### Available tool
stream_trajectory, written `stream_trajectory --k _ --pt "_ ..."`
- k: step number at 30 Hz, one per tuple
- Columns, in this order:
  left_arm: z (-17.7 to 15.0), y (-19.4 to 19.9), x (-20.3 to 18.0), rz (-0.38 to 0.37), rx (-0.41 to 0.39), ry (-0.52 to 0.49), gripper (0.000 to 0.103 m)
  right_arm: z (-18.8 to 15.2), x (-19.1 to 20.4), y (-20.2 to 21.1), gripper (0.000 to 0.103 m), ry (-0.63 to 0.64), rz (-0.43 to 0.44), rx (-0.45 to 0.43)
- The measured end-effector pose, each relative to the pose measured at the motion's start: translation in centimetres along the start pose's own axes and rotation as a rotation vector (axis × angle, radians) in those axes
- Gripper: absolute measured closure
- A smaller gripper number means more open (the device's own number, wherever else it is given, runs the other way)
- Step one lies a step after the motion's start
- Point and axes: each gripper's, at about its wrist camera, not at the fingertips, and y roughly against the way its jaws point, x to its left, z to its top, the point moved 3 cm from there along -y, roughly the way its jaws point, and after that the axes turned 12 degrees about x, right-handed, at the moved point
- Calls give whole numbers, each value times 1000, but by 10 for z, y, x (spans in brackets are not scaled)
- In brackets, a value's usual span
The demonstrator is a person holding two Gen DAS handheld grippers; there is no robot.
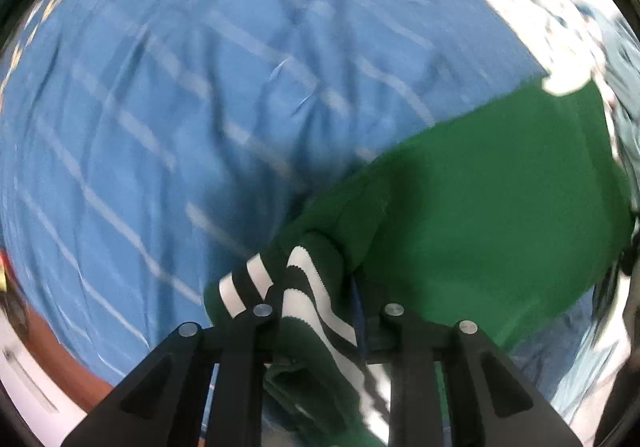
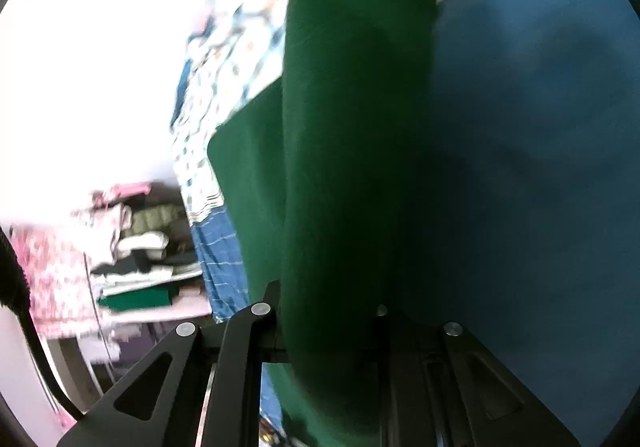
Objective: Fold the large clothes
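Here, line by line:
Garment: a dark green knit garment (image 1: pixel 480 183) with black-and-white striped trim (image 1: pixel 304 287) lies partly spread on the bed and partly lifted toward both cameras.
Bed: a blue sheet with thin pale lines (image 1: pixel 180 107) covers it; a white patterned cover (image 2: pixel 240 27) lies beyond the green cloth.
Left gripper (image 1: pixel 324 311): black fingers clamped on the striped trim, which bunches between them.
Right gripper (image 2: pixel 320 311): fingers pinched on a thick fold of the green cloth, which rises away from them as a long roll.
Background: a stack of folded clothes (image 2: pixel 140 259) on a shelf, blurred.
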Motion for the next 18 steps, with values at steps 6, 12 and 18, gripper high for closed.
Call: stream_trajectory --k 6,12,18 --pt "3 14 -33 16 -54 -55 28 -108 -109 95 85 -238 -155 -22" --pt "-23 21 -17 70 -119 123 23 -125 -166 121 57 -295 -238 66" --pt "-51 30 -38 191 -178 144 23 -123 -106 177 55 51 -629 26"
